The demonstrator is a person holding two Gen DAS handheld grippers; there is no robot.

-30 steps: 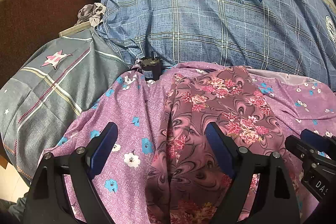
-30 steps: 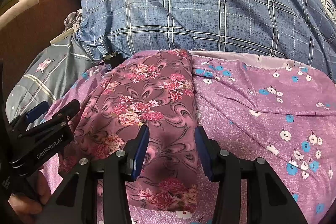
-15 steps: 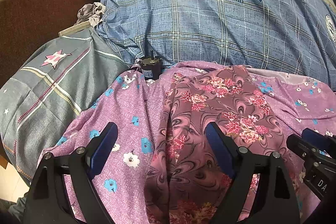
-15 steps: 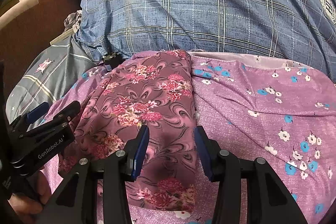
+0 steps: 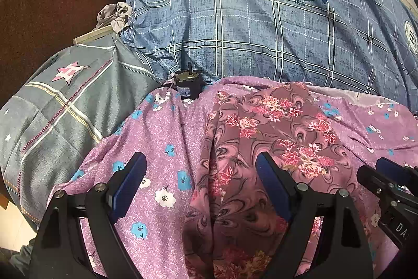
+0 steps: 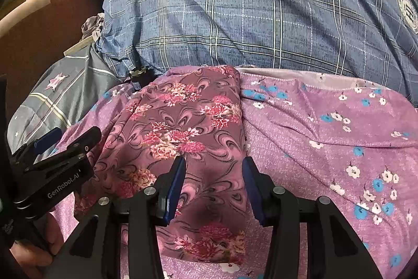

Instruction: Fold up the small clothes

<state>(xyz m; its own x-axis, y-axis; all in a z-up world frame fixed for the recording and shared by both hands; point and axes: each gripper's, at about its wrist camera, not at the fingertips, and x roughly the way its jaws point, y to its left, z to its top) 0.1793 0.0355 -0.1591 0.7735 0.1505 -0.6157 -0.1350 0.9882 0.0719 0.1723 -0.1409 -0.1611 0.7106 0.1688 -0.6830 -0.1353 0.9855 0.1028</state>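
In the left wrist view the left gripper (image 5: pixel 201 169) tilts down over the bed with its jaws spread wide and nothing clamped; its left finger hangs over the purple flowered sheet (image 5: pixel 146 137) and its right finger over the folded maroon floral garment (image 5: pixel 263 132), which lies on that sheet in front of the blue plaid duvet (image 5: pixel 261 25). Only this view shows plainly a small black device (image 5: pixel 188 88) at the duvet's foot, and the right gripper's tip at the right edge. In the right wrist view the right gripper (image 6: pixel 213 174) also points down, jaws partly apart above the garment's near right part (image 6: pixel 183 127); whether the pads touch cloth I cannot tell. This view alone shows the garment's near hem and a hand (image 6: pixel 34 250) holding the left gripper's handle at lower left.
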